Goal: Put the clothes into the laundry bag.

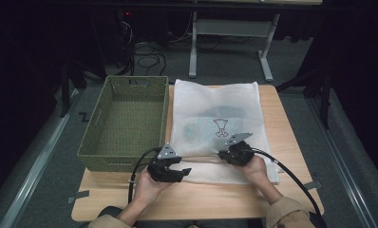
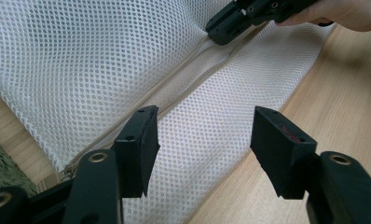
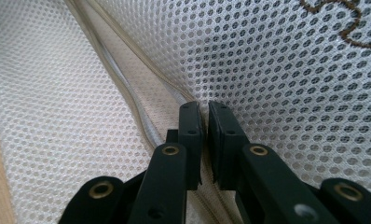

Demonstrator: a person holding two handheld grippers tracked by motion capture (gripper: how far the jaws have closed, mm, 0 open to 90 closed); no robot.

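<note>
Here the right gripper (image 3: 204,112) pinches the mesh bag (image 1: 215,121) at its zipper (image 2: 183,88); the left gripper (image 2: 202,140) hovers above, jaws wide apart.

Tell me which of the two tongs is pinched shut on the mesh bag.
The right tongs: its jaws are closed together on the white mesh bag by the zipper seam. The left tongs stands wide open above the bag, gripping nothing.
</note>
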